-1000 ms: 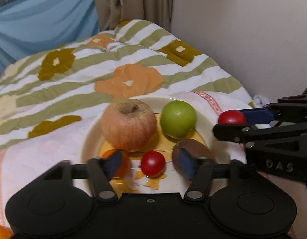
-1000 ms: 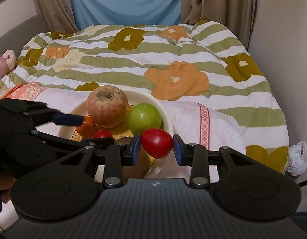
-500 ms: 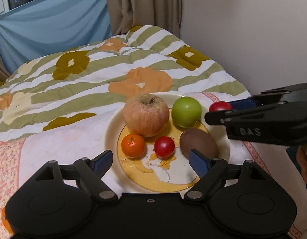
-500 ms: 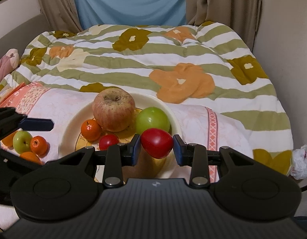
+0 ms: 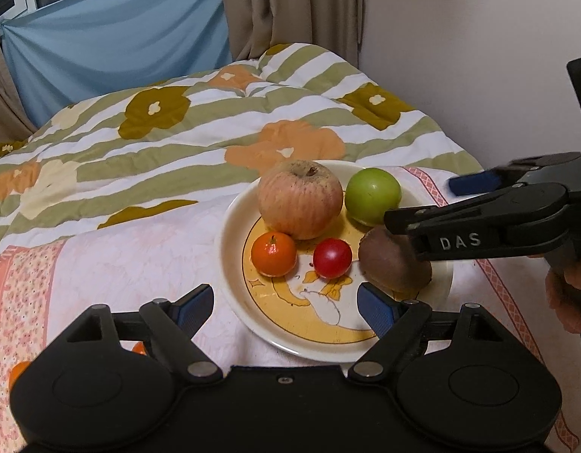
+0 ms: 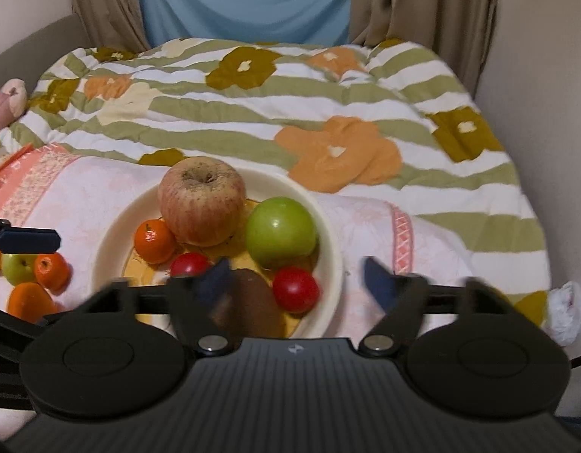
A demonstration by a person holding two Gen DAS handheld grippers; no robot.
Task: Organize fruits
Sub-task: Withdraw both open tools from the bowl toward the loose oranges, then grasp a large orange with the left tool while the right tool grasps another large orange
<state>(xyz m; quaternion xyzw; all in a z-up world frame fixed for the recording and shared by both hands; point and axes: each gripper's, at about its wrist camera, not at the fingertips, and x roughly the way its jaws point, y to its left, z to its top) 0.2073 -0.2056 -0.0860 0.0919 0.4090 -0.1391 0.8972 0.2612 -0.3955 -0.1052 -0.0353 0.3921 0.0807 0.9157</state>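
Observation:
A cream plate (image 5: 234,249) (image 6: 102,260) on the bed holds a big apple (image 5: 300,198) (image 6: 202,200), a green fruit (image 5: 371,194) (image 6: 281,230), a mandarin (image 5: 273,253) (image 6: 154,241), a red tomato (image 5: 332,257) (image 6: 188,263) and a brown kiwi (image 5: 388,264) (image 6: 256,302). A second red tomato (image 6: 295,288) lies on the plate by the right rim. My right gripper (image 6: 296,279) is open just above it. My left gripper (image 5: 285,305) is open and empty at the plate's near edge.
A small green fruit (image 6: 17,266) and small mandarins (image 6: 51,270) lie on the pink cloth (image 6: 83,188) left of the plate. The flowered quilt (image 5: 177,143) covers the bed behind. A wall (image 5: 479,56) runs close on the right.
My right gripper has opened and let go of the red tomato, which now lies on the plate. My left gripper has drawn back from the plate and stays open.

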